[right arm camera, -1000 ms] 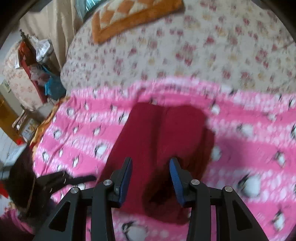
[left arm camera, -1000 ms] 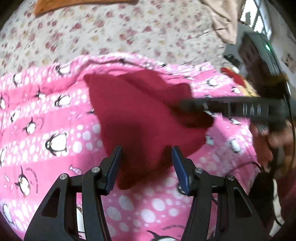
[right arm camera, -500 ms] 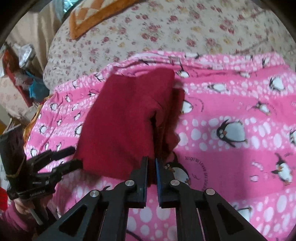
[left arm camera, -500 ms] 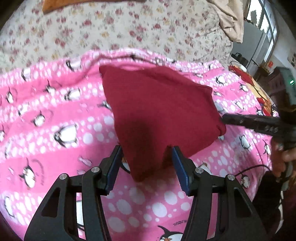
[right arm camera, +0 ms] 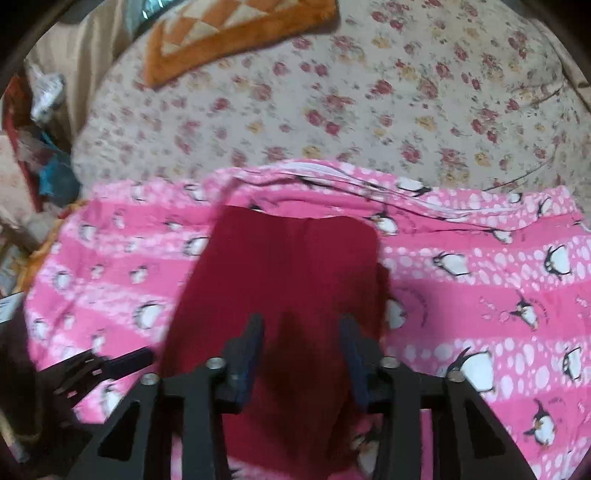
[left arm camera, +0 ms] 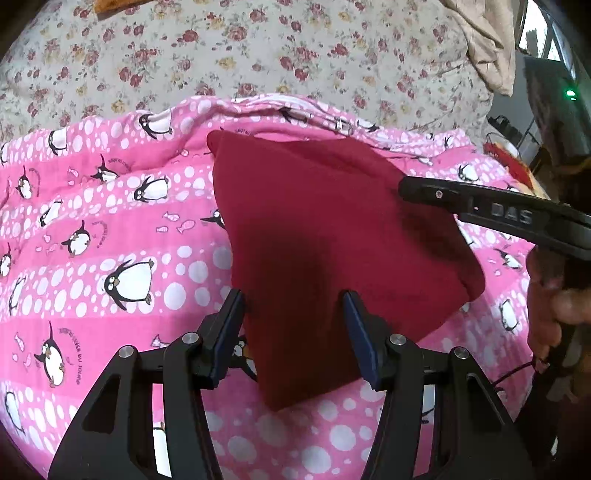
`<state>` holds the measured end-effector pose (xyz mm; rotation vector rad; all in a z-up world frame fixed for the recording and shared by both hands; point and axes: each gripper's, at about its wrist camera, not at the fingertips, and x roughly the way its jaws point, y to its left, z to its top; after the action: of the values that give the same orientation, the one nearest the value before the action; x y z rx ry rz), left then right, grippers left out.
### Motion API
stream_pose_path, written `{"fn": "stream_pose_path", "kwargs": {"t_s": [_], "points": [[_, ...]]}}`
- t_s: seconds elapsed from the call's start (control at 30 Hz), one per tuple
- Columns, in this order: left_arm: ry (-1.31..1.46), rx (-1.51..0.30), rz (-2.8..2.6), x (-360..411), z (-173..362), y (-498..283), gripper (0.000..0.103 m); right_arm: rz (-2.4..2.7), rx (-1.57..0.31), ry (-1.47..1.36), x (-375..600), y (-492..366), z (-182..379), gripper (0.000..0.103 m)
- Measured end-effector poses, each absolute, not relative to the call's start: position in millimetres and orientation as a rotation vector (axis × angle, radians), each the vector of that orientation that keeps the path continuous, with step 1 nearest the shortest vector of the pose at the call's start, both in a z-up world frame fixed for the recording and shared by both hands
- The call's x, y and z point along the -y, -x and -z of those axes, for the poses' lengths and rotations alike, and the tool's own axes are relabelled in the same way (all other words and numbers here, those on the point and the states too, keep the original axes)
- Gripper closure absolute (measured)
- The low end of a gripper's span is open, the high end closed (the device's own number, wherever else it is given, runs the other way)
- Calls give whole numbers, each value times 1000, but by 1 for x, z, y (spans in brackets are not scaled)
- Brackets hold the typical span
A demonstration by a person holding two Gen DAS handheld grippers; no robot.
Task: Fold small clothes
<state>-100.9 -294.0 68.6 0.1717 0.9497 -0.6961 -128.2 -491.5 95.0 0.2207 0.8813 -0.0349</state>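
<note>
Dark red knit, folded into a rough rectangle: that is the small garment (left arm camera: 332,236), and it lies flat on the pink penguin blanket (left arm camera: 110,229), near the blanket's far edge where the flowered bedsheet (left arm camera: 221,55) begins. My left gripper (left arm camera: 293,314) hovers at the garment's near corner with its jaws spread wide and nothing between them; the cloth only passes beneath the blue pads (left arm camera: 354,325). From this side my right gripper's black fingers (left arm camera: 480,214) reach in over the garment's right part, and my right hand (left arm camera: 550,295) shows at the frame's edge around the handle.

In the right wrist view, which is somewhat blurred, my right gripper (right arm camera: 301,343) is also wide open above the red cloth (right arm camera: 288,280), gripping nothing. My left gripper (right arm camera: 107,365) appears at the lower left, at the garment's edge. An orange patterned cushion (right arm camera: 236,33) rests on the bedsheet (right arm camera: 406,92) farther back.
</note>
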Motion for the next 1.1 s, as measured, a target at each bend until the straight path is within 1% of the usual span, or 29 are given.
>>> {"fn": "stream_pose_path", "kwargs": {"t_s": [0.03,0.1,0.13,0.27,0.43,0.63,0.83,0.9,1.03,1.1], "points": [[-174,-950,696,295,-67,101,48,51,-885,-215,494,126,-91,72],[-177,-951,697,296,-66,101,46,101,-902,-183,499,125,-80,81],[-176,-954,697,296,-65,101,44,126,-914,-167,502,125,-73,81],[-175,-959,694,298,-64,101,44,124,-924,-233,516,134,-57,81],[-173,-960,686,298,-65,103,44,126,-943,-219,512,141,-69,81],[-173,-963,682,298,-64,103,42,124,-887,-261,509,158,-92,81],[-166,-972,688,297,-64,103,40,146,-926,-275,514,150,-75,80],[-140,-987,698,295,-64,101,40,146,-947,-295,520,149,-67,73],[-45,-1034,728,287,-65,89,39,103,-949,-409,535,157,-66,65],[20,-1055,738,282,-65,80,36,100,-930,-448,542,161,-66,53]]}}
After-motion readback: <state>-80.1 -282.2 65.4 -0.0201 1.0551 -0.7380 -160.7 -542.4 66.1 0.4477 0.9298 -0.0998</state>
